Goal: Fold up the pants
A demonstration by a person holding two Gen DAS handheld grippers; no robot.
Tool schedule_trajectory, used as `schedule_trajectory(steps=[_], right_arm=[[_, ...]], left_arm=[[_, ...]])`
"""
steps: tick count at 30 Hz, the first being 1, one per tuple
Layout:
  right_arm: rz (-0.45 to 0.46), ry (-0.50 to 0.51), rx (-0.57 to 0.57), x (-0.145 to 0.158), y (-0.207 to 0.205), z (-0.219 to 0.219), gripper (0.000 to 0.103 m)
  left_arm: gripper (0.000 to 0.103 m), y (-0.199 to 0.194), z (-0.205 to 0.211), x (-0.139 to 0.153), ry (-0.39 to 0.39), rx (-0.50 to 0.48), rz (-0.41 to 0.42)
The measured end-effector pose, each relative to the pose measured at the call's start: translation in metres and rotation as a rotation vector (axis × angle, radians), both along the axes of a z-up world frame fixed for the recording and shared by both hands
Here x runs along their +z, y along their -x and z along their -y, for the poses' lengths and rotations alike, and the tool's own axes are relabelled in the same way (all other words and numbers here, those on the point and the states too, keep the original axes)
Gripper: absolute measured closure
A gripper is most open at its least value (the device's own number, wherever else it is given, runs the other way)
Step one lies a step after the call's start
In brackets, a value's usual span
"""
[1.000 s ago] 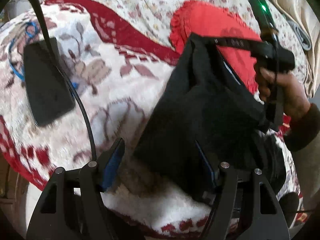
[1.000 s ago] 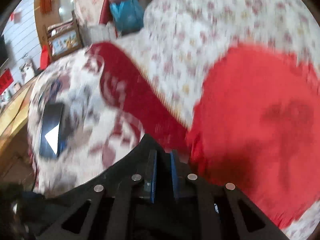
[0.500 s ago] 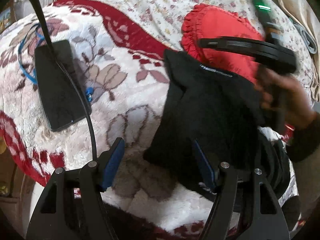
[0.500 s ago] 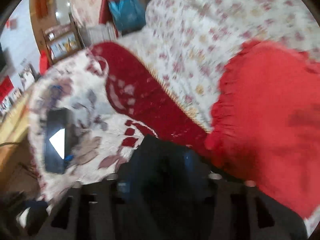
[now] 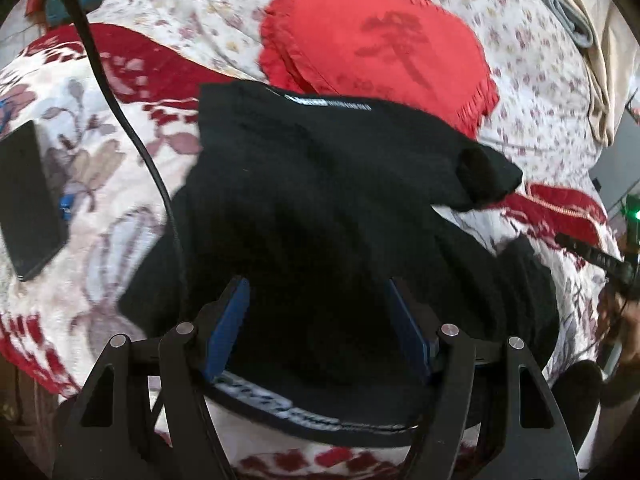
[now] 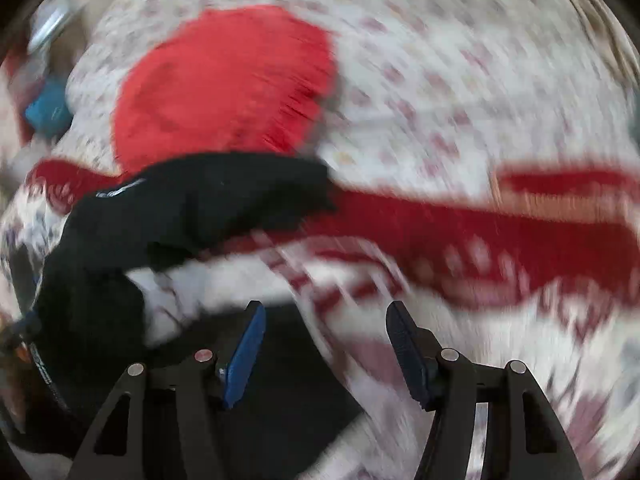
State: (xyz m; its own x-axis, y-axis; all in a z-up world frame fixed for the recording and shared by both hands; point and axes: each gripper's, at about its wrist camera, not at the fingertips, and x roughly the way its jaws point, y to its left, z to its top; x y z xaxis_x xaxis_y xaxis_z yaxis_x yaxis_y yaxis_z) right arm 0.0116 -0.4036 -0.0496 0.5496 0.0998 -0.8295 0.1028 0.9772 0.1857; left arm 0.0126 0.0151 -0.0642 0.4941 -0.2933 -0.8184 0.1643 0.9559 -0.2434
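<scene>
1. Right gripper has let go of the black pants: a second ago its jaws were pinched on a fold held up over the red cushion; now they are opening, with only blanket showing between the blue pads.
2. Dropped over, the fold now lies flat on the lower layer, the printed label uppermost, near the blanket's far edge, touching the cushion.
3. Left gripper stands released, both pads apart, hovering over the near end of the pants without pressing.
4. My judgement: one fold is made; smoothing or a second fold remains.
5. Left wrist view alone shows the whole stacked pile, a dark phone near the blanket's left edge, and a cable.
6. Right wrist view, heavily blurred, alone shows the bare blanket to the right of the pants.
</scene>
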Motion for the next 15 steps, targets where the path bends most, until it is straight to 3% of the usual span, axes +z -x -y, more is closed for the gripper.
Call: schedule_trajectory(steps=[6,8,10,11,12,13,15], right_arm=[[-0.021,-0.108,0.045,-0.039,0.000,-0.005,0.041],[0.008,-0.047,0.046,-0.041,0.000,-0.013,0.046],[0.026,0.009,0.058,-0.037,0.002,-0.019,0.072],[0.041,-0.020,0.077,-0.032,0.003,-0.017,0.100],[0.052,-0.092,0.086,-0.028,0.004,-0.012,0.100],[0.061,-0.093,0.079,-0.025,0.002,-0.010,0.099],[0.106,-0.001,0.073,-0.015,-0.001,-0.013,0.086]], left_arm=[[0.033,0.003,0.024,-0.008,-0.041,-0.013,-0.038],[0.033,0.006,0.025,-0.004,-0.041,-0.010,-0.033],[0.033,0.009,0.022,0.000,-0.040,-0.001,-0.031],[0.033,0.010,0.019,0.002,-0.039,0.005,-0.029],[0.033,0.010,0.018,0.004,-0.040,0.009,-0.028],[0.033,0.010,0.016,0.006,-0.040,0.014,-0.024],[0.033,0.012,0.014,0.010,-0.037,0.020,-0.015]])
